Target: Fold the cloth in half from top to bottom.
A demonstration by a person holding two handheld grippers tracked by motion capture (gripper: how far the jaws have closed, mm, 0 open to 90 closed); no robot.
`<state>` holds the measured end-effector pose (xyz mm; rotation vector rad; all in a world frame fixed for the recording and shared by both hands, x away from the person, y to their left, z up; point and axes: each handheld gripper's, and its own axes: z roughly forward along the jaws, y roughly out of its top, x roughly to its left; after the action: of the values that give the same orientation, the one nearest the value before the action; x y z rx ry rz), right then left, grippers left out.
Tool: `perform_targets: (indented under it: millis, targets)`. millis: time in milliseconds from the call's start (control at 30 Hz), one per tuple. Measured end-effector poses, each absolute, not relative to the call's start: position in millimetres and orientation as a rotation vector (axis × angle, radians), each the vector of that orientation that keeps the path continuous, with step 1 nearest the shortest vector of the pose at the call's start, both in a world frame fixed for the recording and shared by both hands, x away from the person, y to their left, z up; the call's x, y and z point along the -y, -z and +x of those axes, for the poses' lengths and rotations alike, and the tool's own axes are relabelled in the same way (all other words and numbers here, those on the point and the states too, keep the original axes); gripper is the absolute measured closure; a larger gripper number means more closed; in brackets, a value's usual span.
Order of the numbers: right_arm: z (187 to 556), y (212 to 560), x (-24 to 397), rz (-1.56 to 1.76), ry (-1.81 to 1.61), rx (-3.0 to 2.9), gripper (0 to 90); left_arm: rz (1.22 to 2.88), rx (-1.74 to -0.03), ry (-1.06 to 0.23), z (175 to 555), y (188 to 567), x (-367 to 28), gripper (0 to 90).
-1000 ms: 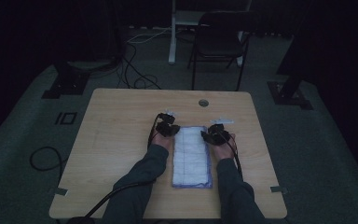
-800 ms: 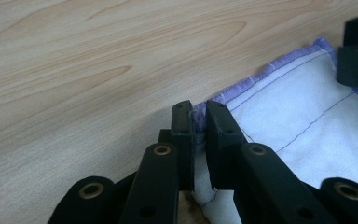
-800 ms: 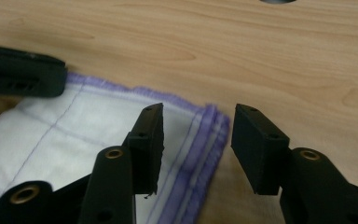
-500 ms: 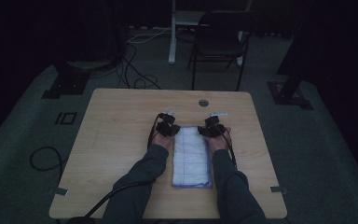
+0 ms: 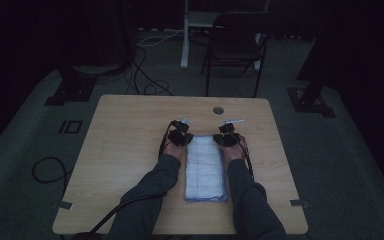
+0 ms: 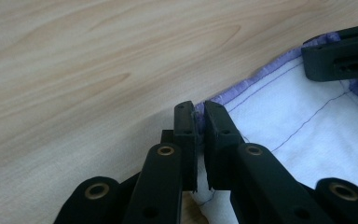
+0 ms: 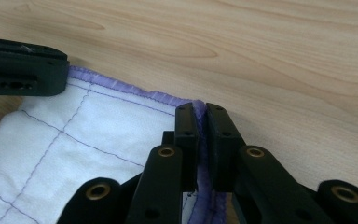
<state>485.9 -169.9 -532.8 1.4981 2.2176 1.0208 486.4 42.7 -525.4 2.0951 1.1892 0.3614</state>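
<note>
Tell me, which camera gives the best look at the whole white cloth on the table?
The high view: the cloth lies there in full, a long white rectangle with a purple edge, between the person's forearms. The left gripper view and the right gripper view each show one far corner close up, stitching included, pinched in black jaws.

cloth (image 6: 307, 126): cut off at right, bottom edges | chair (image 5: 240, 45): top cropped, dim
</note>
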Motion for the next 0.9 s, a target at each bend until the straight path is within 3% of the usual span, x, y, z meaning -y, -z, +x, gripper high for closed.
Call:
perform_targets:
  millis: [900]
  targets:
    - [473,489,185,1.399,-1.164,-2.132,85.3,2.003,-1.061,-0.413,480,478,-44,85.3]
